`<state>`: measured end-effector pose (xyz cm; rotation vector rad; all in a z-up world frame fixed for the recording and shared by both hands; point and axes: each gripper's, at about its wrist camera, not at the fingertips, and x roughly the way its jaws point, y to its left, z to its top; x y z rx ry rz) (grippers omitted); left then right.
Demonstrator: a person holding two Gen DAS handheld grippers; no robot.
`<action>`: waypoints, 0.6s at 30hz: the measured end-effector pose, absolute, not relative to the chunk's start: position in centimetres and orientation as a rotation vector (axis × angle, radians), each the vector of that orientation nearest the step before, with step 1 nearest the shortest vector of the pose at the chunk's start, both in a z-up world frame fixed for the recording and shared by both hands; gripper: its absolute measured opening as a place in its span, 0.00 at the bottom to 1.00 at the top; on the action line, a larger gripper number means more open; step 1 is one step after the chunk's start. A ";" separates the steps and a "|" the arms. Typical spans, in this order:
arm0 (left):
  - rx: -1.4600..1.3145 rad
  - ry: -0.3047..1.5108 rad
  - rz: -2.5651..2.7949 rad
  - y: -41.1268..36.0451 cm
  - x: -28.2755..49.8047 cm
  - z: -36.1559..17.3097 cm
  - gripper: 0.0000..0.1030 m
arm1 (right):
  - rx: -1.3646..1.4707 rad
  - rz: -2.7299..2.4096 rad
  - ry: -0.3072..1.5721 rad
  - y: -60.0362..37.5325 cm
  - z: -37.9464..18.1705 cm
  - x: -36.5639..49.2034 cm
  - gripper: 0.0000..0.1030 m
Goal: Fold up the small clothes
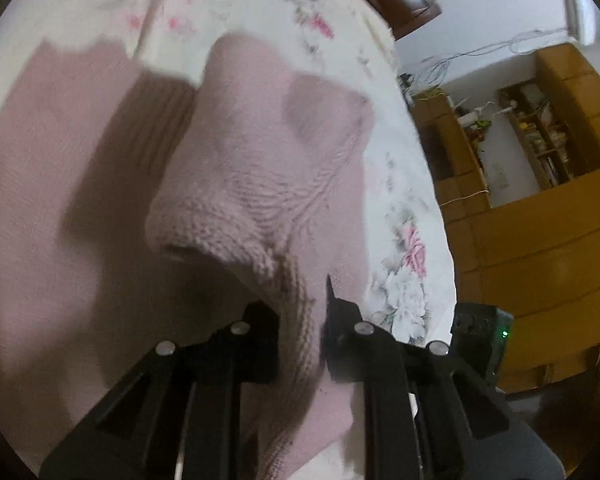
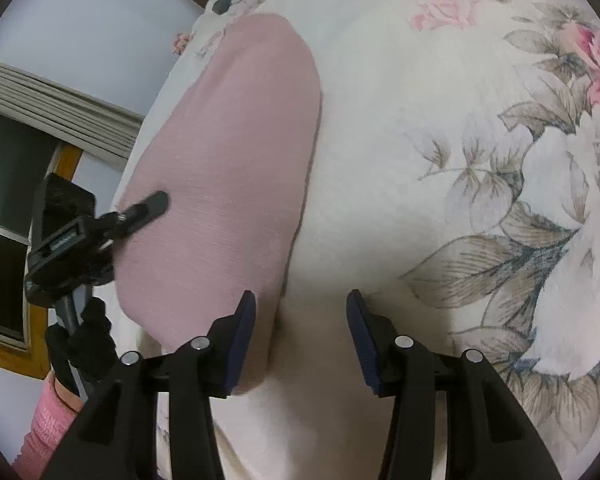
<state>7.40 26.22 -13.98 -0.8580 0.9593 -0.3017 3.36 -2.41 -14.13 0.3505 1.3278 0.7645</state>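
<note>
Left gripper (image 1: 302,344): its two black fingers are pinched on a ribbed edge of the soft pink knitted garment (image 1: 236,168). It lifts that part up, so a fold of knit hangs in front of the camera.

Pink knitted garment: in the left wrist view the rest lies flat on the bed from 9 o'clock to 12 o'clock. In the right wrist view (image 2: 228,168) it is a smooth pink patch from 11 o'clock down to 7 o'clock.

Right gripper (image 2: 300,340): its fingers with dark blue pads (image 2: 242,344) stand wide apart and hold nothing. The left pad is just over the near edge of the pink garment; the right pad is over the bare cover.

White bed cover with pink roses and grey leaves (image 2: 480,160): it lies under the garment.

Person's hand in a black glove (image 2: 86,344): at 8 o'clock in the right wrist view, holding the handle of the other gripper, with a pink knit sleeve (image 2: 48,416) below.

Brown wooden shelves (image 1: 540,148): at 3 o'clock in the left wrist view, well apart from the bed.
</note>
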 end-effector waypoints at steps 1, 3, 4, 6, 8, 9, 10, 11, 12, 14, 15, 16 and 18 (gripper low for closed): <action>-0.850 0.954 -0.305 26.8 7.1 -13.4 0.15 | 0.348 0.770 1.324 -2.3 -13.9 3.3 0.47; -0.835 0.951 -0.304 28.0 6.6 -12.7 0.14 | 0.344 0.783 1.313 -2.1 -13.2 3.2 0.47; -0.821 0.954 -0.298 28.6 6.3 -12.4 0.14 | 0.348 0.790 1.310 -1.9 -13.0 3.1 0.48; -0.797 0.963 -0.282 30.3 5.7 -11.9 0.14 | 0.364 0.811 1.306 -1.4 -12.7 3.1 0.50; -0.780 0.968 -0.266 31.8 5.1 -11.8 0.14 | 0.383 0.834 1.306 -0.7 -12.5 2.9 0.52; -0.772 0.969 -0.254 32.5 4.8 -11.8 0.14 | 0.391 0.847 1.309 -0.3 -12.5 2.8 0.54; -0.767 0.972 -0.247 33.1 4.4 -11.9 0.14 | 0.396 0.860 1.312 0.2 -12.6 2.7 0.54; -0.760 0.971 -0.236 34.0 3.9 -11.9 0.12 | 0.399 0.876 1.319 0.9 -12.7 2.4 0.55; -0.748 0.964 -0.232 34.7 3.6 -12.0 0.12 | 0.399 0.887 1.327 1.4 -12.9 2.4 0.58; -0.722 0.965 -0.226 35.8 2.7 -12.6 0.12 | 0.398 0.913 1.350 2.9 -13.3 2.1 0.64; -0.717 0.969 -0.224 36.2 2.4 -13.1 0.12 | 0.396 0.924 1.358 3.5 -13.5 2.0 0.64; -0.720 0.974 -0.223 36.5 2.0 -13.6 0.12 | 0.393 0.936 1.367 4.2 -13.7 1.8 0.64; -0.750 0.982 -0.223 37.0 1.6 -14.8 0.12 | 0.382 0.953 1.391 5.6 -14.1 1.7 0.64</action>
